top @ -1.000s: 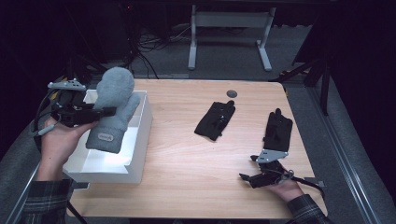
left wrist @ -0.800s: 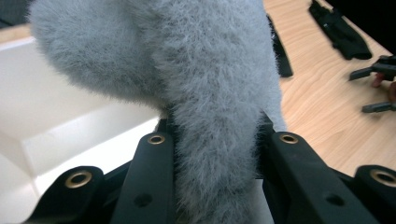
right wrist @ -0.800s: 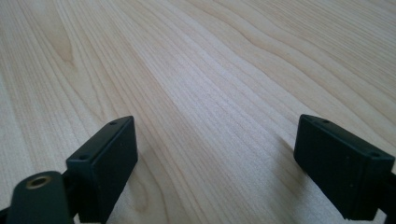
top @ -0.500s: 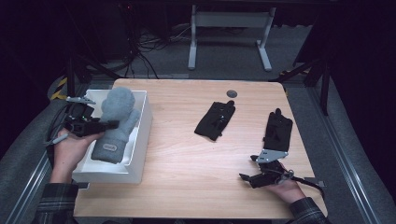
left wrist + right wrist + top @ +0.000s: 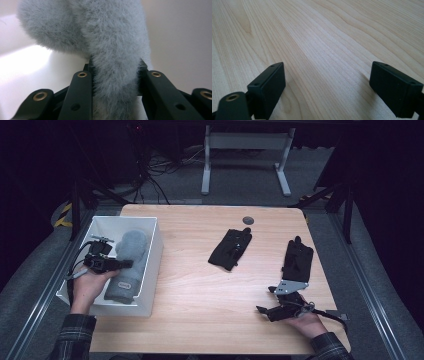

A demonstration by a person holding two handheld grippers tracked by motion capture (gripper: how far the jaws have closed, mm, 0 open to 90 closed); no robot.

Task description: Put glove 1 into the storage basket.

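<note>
1. the left claw (image 5: 116, 264) sits over the white box (image 5: 152, 251) at the left edge of the wooden bench (image 5: 200, 285), held by the person's left hand (image 5: 87, 287).
2. in the left gripper view that claw (image 5: 115, 75) is closed onto a fuzzy grey mitten (image 5: 112, 45); its two black jaws press into the fur from both sides, with the pile bulging between them.
3. the grey mitten (image 5: 127, 265) lies lengthwise inside the box, rounded end toward the far side and cuff toward the person, with a small label near the cuff.
4. the right claw (image 5: 267, 312) rests low on the bench near its front right corner, in the person's right hand (image 5: 305, 322), with a grey plate on top.
5. in the right gripper view the right claw (image 5: 328, 85) is spread wide with bare wood grain between the jaws and nothing in its grasp.
6. a black glove (image 5: 231, 249) lies flat near the middle of the bench, tilted, well apart from the box.
7. a second black glove (image 5: 297, 261) lies toward the right side, just beyond the right claw's plate.
8. a small dark round disc (image 5: 247, 220) sits near the far edge, just beyond the middle glove.
</note>
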